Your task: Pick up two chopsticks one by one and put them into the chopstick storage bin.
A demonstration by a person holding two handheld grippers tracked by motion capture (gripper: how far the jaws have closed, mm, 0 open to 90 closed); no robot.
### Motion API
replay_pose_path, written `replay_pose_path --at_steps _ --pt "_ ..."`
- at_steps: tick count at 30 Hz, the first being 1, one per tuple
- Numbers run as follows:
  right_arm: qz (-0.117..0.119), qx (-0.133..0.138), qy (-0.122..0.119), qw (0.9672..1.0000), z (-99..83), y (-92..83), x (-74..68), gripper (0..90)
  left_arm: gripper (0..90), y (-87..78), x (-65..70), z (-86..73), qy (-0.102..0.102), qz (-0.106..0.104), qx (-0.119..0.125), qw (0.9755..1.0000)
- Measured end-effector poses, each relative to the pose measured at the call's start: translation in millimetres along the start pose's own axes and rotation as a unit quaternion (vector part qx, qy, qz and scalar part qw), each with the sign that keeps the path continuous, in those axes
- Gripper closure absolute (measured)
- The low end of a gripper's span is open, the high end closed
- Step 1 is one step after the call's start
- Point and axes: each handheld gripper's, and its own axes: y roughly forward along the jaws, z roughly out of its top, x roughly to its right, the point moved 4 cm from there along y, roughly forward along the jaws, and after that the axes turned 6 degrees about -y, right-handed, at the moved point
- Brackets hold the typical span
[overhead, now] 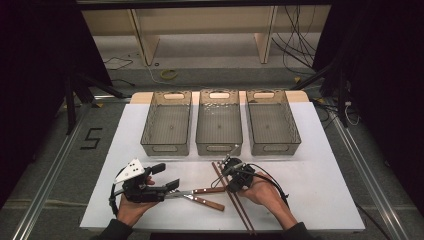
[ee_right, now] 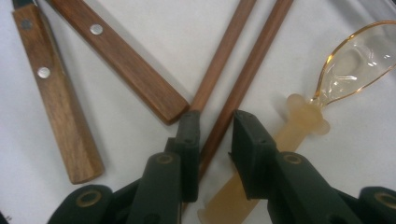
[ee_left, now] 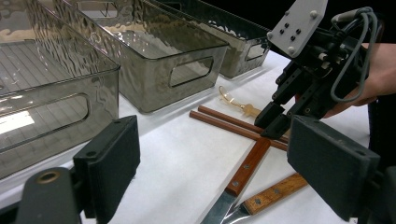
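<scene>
Jaws of the right gripper (ee_right: 212, 135) stand narrow astride one chopstick (ee_right: 243, 88), pads not visibly pressing it; its twin (ee_right: 222, 56) lies just outside, a clear spoon (ee_right: 327, 88) beside. Left gripper (ee_left: 205, 154) is spread wide, holding nothing, above two knives (ee_left: 247, 163). Three bins (overhead: 218, 122) line the table's (overhead: 320, 185) far edge.

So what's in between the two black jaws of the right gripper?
One brown chopstick runs between the right gripper's jaws in the right gripper view. Its twin lies just outside, beside the clear spoon.
</scene>
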Motion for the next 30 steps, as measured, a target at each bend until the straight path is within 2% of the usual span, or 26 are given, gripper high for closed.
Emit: replay_pose_path --at_steps 9,14,18,30 --pt "-0.006 -0.011 -0.005 0.9999 3.7 0.8 -0.1 74.3 16.7 0.3 0.2 -0.2 0.002 -0.001 -0.002 1.0000" --pt "-0.001 -0.017 -0.004 0.9998 5.1 0.7 -0.2 76.6 16.7 0.7 0.4 -0.2 0.003 -0.002 -0.002 1.0000" --pt "-0.009 -0.024 -0.009 0.9996 7.0 1.2 -2.3 77.0 16.7 0.7 0.5 0.0 0.003 -0.002 -0.002 1.0000" --pt "-0.001 -0.026 0.012 0.9996 8.7 1.8 2.1 82.2 16.7 0.5 1.0 0.3 0.005 -0.004 -0.001 1.0000"
